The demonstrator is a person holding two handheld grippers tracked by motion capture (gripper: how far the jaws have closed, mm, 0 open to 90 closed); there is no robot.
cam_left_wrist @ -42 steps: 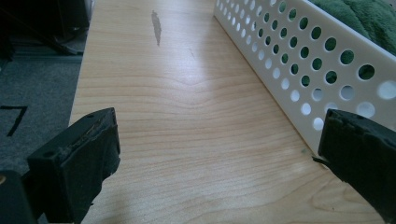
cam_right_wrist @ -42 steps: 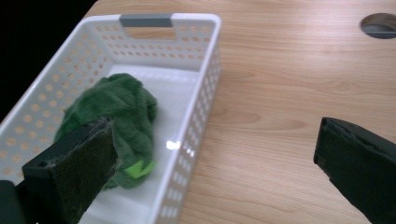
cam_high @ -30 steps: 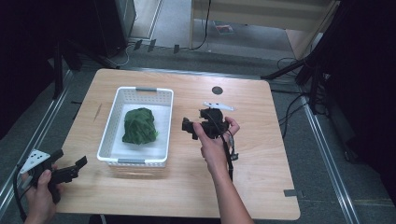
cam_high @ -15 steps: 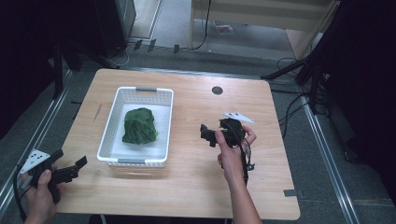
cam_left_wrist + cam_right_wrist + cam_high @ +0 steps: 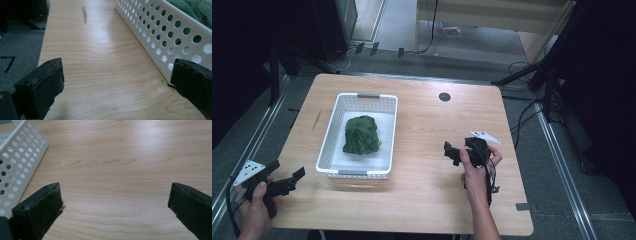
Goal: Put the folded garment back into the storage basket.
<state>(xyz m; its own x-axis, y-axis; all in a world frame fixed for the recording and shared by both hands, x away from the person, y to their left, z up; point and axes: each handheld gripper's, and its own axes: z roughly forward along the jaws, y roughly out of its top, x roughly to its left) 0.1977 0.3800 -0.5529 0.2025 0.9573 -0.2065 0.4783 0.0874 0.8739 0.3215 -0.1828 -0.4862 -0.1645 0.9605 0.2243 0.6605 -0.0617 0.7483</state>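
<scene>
I count one wooden table [image 5: 422,195], and it carries one white perforated basket [image 5: 331,145] set toward its left half, long side running away from me. One dark round grommet [image 5: 444,97] sits in the tabletop near the far edge, well apart from the basket.

Inside the basket lies one bundled green cloth [image 5: 361,135], resting on the basket floor about midway along it; nothing grips or touches it. From my left gripper view I see a strip of that cloth above the basket's holed wall.

I have two grippers in hand. My right gripper [image 5: 452,151] is over bare wood to the right of the basket, near the table's right side, its jaws pointing left toward the basket; its jaws stand wide apart with nothing between them, only wood grain beneath. My left gripper [image 5: 294,178] is at the table's near left corner, just beside the basket's near end, and its jaws too are spread and empty, one of them close to the basket wall but whether it touches I cannot tell
</scene>
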